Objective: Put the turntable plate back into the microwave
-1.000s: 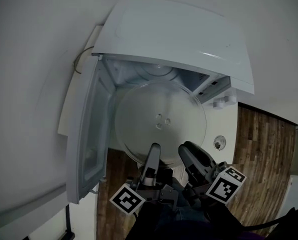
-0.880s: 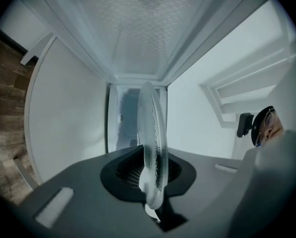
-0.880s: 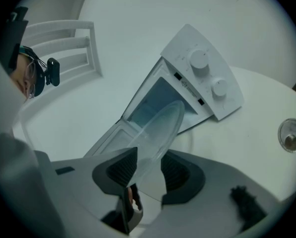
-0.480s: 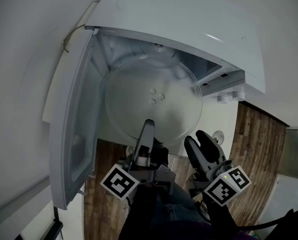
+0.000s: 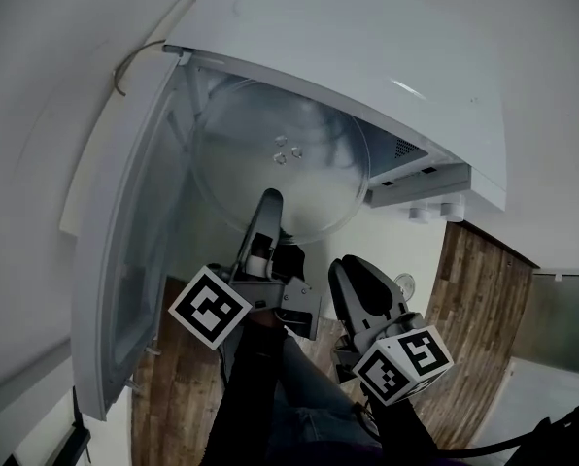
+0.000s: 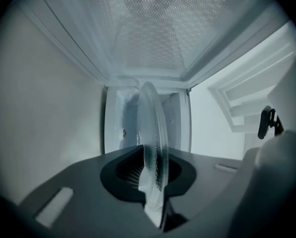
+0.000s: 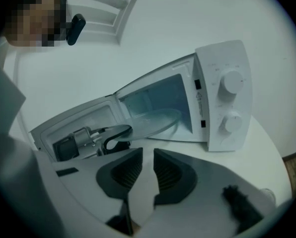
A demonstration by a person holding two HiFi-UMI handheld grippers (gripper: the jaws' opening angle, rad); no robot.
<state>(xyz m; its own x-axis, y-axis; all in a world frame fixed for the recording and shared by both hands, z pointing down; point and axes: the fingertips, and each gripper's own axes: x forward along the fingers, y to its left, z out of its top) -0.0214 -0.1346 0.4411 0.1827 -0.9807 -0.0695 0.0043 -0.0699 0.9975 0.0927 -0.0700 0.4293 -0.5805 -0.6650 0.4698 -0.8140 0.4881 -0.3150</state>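
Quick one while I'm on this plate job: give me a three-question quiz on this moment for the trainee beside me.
1. True or false: the left gripper is shut on the rim of the turntable plate.
2. What sits between the jaws of the right gripper? A) the plate B) nothing C) a sponge
3. Fill in: the microwave has ___ knobs on its front panel.
Key: 1 true. 2 B: its jaws have just been closing, with nothing between them. 3 two.

left claw (image 6: 153,175) clamped, right claw (image 7: 147,170) closing, empty
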